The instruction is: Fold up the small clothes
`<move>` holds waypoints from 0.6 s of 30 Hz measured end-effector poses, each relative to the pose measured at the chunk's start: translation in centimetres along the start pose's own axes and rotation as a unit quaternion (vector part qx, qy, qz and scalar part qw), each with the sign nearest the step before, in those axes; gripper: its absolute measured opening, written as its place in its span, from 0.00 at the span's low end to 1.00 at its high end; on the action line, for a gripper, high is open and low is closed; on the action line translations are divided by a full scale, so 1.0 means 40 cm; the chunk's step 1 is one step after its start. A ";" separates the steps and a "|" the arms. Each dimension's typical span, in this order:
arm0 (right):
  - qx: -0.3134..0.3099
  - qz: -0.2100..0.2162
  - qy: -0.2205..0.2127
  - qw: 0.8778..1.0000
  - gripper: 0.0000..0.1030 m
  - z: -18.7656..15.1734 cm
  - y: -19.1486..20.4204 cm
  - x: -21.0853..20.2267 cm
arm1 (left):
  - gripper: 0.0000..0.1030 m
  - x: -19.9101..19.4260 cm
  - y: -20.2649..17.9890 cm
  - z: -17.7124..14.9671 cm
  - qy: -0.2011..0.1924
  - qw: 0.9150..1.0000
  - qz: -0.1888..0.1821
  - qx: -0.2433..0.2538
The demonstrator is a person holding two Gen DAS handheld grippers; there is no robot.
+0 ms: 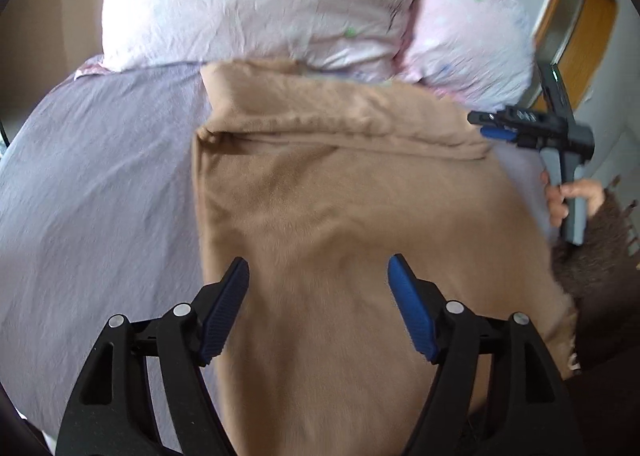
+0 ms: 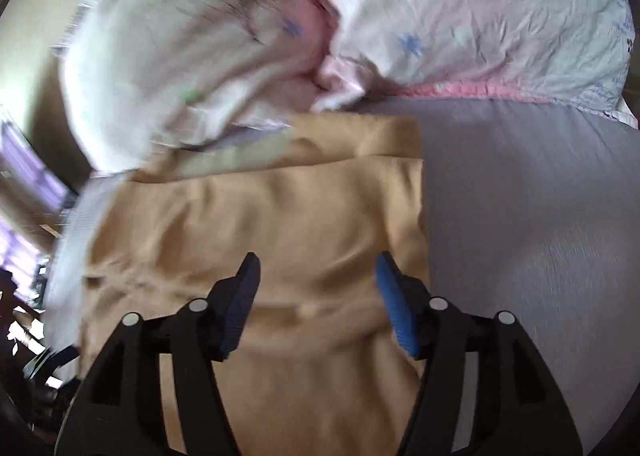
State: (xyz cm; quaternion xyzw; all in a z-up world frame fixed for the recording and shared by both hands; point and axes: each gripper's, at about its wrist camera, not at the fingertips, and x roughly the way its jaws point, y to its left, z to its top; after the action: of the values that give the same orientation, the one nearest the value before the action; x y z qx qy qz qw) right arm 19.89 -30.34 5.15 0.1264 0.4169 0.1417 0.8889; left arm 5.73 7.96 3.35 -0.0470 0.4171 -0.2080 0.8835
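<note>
- Tan garment (image 1: 340, 215) lies flat on the lilac bedsheet (image 1: 100, 195), partly folded; a doubled band of cloth runs across its far end, just short of the pillows (image 1: 260, 3).
- Left wrist view: garment fills the frame from 6 o'clock up to 12 o'clock. Its long axis runs roughly 6-to-12, in line with the gripper's own fingers. Its left edge falls straight down at about 9 o'clock of centre; bare sheet lies beyond it.
- Left gripper (image 1: 318, 308): fingers spread wide, nothing between them, poised over the near half of the cloth. Contact with the fabric cannot be told.
- Right wrist view: same garment (image 2: 280, 236) dead ahead, its straight right edge at about 3 o'clock of the fingers, lilac bedsheet (image 2: 520, 236) beyond. Frame is motion-blurred.
- Right gripper (image 2: 316, 304): fingers spread, empty, over the near part of the cloth.
- Seen from the left camera, the right gripper (image 1: 494, 125) sits out at 2 o'clock, off the garment's far right corner, the person's hand (image 1: 568, 195) on its handle.
- Judgement: both grippers are about equally near the near hem. The next fold likely turns on that 6-to-12 axis: either the near end goes up toward 12, or one long side crosses over.
- Risk, as judged: a one-layer pinch would drag the fold askew.
</note>
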 end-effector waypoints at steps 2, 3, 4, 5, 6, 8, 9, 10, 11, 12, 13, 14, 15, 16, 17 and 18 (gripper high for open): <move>-0.022 0.069 -0.021 0.997 0.80 -0.069 0.011 -0.099 | 0.71 -0.058 0.020 -0.029 -0.016 0.999 -0.035 -0.006; -0.032 0.103 -0.026 0.994 0.84 -0.108 0.012 -0.146 | 0.72 -0.103 0.043 -0.057 -0.025 0.997 -0.074 -0.014; -0.041 0.134 -0.028 0.990 0.86 -0.149 0.012 -0.187 | 0.74 -0.125 0.054 -0.074 -0.029 0.995 -0.095 -0.018; -0.052 0.171 -0.027 0.984 0.88 -0.207 0.002 -0.243 | 0.76 -0.153 0.070 -0.098 -0.034 0.992 -0.118 -0.024; -0.060 0.192 -0.023 0.979 0.90 -0.255 -0.002 -0.276 | 0.77 -0.187 0.094 -0.134 -0.039 0.989 -0.142 -0.031; -0.076 0.221 -0.007 0.972 0.91 -0.373 -0.017 -0.346 | 0.79 -0.227 0.127 -0.190 -0.040 0.984 -0.166 -0.043; -0.078 0.220 0.006 0.972 0.92 -0.437 -0.033 -0.374 | 0.79 -0.247 0.146 -0.228 -0.038 0.982 -0.178 -0.049; -0.074 0.216 0.019 0.973 0.92 -0.477 -0.046 -0.390 | 0.80 -0.261 0.158 -0.259 -0.037 0.981 -0.184 -0.055; -0.056 0.203 0.037 0.977 0.92 -0.532 -0.075 -0.402 | 0.81 -0.265 0.175 -0.284 -0.034 0.979 -0.189 -0.063; -0.036 0.190 0.050 0.980 0.92 -0.561 -0.099 -0.404 | 0.82 -0.265 0.189 -0.316 -0.027 0.978 -0.194 -0.076; -0.015 0.176 0.061 0.982 0.92 -0.585 -0.123 -0.400 | 0.82 -0.257 0.198 -0.335 -0.020 0.978 -0.190 -0.088; 0.009 0.160 0.073 0.984 0.92 -0.607 -0.150 -0.388 | 0.82 -0.239 0.205 -0.355 -0.008 0.978 -0.184 -0.101; 0.024 0.150 0.078 0.985 0.92 -0.621 -0.165 -0.378 | 0.82 -0.223 0.208 -0.362 -0.001 0.977 -0.183 -0.107; 0.038 0.147 0.081 0.985 0.92 -0.629 -0.181 -0.364 | 0.82 -0.201 0.210 -0.365 0.009 0.977 -0.182 -0.113; 0.054 0.152 0.083 0.983 0.92 -0.631 -0.200 -0.340 | 0.82 -0.179 0.207 -0.366 0.018 0.977 -0.180 -0.115; 0.068 0.156 0.083 0.982 0.92 -0.629 -0.213 -0.316 | 0.82 -0.155 0.198 -0.363 0.028 0.977 -0.179 -0.114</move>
State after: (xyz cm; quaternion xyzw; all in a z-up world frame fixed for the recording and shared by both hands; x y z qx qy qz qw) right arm -6.16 -40.09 -4.48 0.2382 0.4734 0.2602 0.8071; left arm -6.15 19.00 -3.63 -0.2157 0.4471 -0.3154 0.8087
